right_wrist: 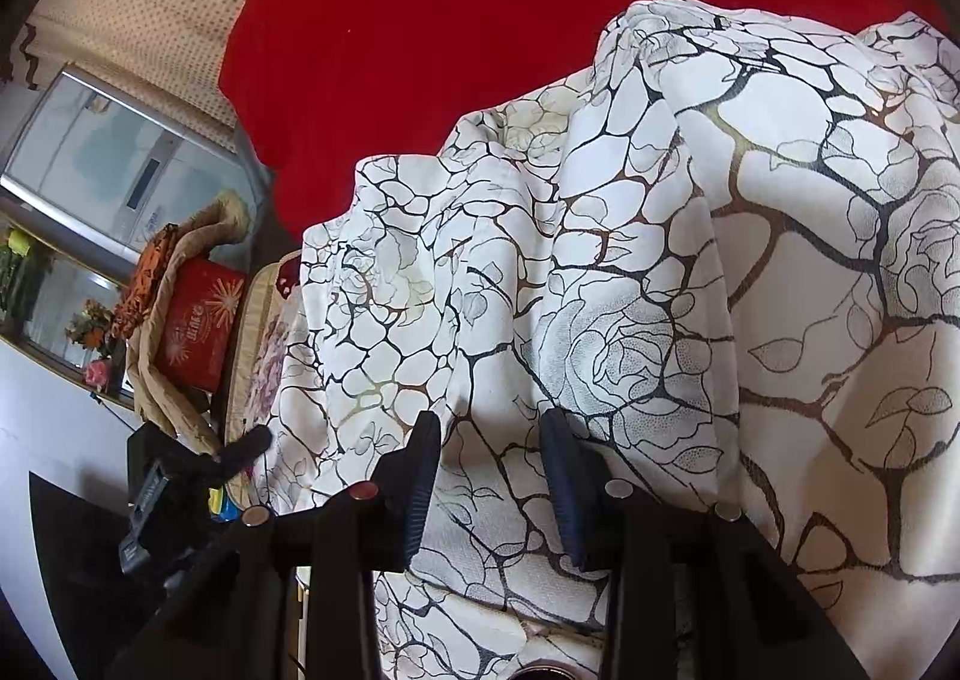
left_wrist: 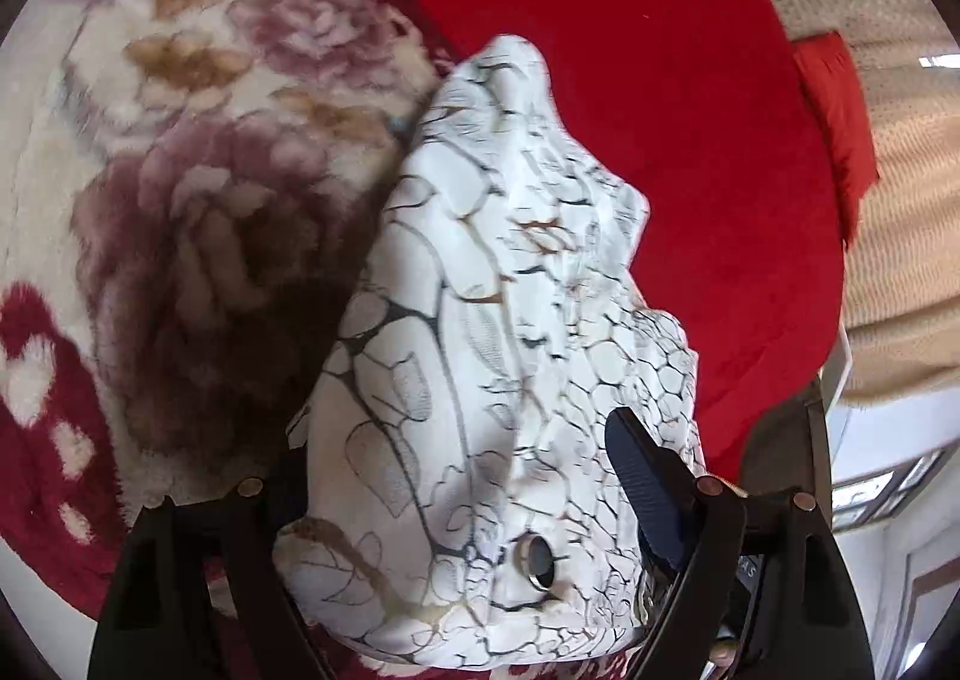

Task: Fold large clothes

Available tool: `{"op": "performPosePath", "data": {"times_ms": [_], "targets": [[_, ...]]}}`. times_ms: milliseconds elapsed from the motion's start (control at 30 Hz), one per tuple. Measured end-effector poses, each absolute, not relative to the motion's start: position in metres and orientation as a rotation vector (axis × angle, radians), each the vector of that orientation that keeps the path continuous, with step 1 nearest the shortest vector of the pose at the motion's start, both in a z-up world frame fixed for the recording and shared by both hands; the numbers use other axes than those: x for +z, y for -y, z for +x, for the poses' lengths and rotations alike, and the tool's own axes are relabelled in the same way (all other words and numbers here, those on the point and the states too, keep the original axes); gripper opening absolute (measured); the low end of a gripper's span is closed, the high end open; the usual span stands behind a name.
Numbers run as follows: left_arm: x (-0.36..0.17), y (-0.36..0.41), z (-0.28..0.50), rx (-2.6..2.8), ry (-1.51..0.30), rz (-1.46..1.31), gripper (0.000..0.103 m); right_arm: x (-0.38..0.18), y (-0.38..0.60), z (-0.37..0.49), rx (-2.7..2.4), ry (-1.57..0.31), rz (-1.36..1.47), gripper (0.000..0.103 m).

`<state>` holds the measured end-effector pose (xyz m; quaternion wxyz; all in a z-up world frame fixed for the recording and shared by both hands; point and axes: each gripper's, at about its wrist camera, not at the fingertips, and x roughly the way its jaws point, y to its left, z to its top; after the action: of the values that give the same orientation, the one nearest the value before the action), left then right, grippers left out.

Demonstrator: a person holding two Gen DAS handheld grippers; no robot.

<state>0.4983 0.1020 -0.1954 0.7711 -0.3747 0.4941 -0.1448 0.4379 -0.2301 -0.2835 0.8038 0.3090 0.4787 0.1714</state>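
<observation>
**Garment gathered, fold not yet laid**

My right hand-held gripper [right_wrist: 489, 458] pinches a ridge of the white printed garment [right_wrist: 600, 290] heaped on the red bed cover [right_wrist: 420, 20]. My left hand-held gripper [left_wrist: 456, 476] stands wide around a bunched fold. Next I'd close and spread it flat.
</observation>
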Motion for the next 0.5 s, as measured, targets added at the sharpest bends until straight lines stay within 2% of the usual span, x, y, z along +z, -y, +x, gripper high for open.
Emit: {"op": "performPosePath", "data": {"times_ms": [67,133,200,233,267,333,367,400,433,500], "targets": [[-0.186,-0.090,0.501,-0.316,-1.069,-0.722,0.038,-0.284,0.231,0.438,0.368,-1.027,0.670,0.039],[-0.181,-0.082,0.506,-0.314,-1.066,-0.654,0.032,-0.284,0.232,0.438,0.367,-1.029,0.671,0.037],[-0.190,-0.087,0.511,-0.296,-1.080,-0.681,0.035,-0.285,0.232,0.438,0.369,-1.030,0.673,0.036],[-0.198,-0.088,0.515,-0.290,-1.089,-0.720,0.055,-0.285,0.233,0.437,0.370,-1.031,0.675,0.036],[-0.205,-0.091,0.515,-0.303,-1.097,-0.769,0.082,-0.285,0.233,0.437,0.370,-1.032,0.674,0.035],[-0.209,-0.092,0.512,-0.306,-1.082,-0.816,0.082,-0.285,0.233,0.436,0.370,-1.033,0.675,0.035],[-0.206,-0.090,0.512,-0.301,-1.079,-0.801,0.077,-0.285,0.233,0.436,0.370,-1.032,0.675,0.035],[-0.201,-0.087,0.512,-0.293,-1.074,-0.775,0.065,-0.285,0.233,0.436,0.370,-1.033,0.675,0.035],[-0.196,-0.081,0.513,-0.265,-1.080,-0.710,0.029,-0.285,0.234,0.435,0.370,-1.033,0.676,0.035],[-0.189,-0.075,0.514,-0.251,-1.066,-0.663,0.019,-0.285,0.235,0.435,0.373,-1.035,0.686,0.035]]}}
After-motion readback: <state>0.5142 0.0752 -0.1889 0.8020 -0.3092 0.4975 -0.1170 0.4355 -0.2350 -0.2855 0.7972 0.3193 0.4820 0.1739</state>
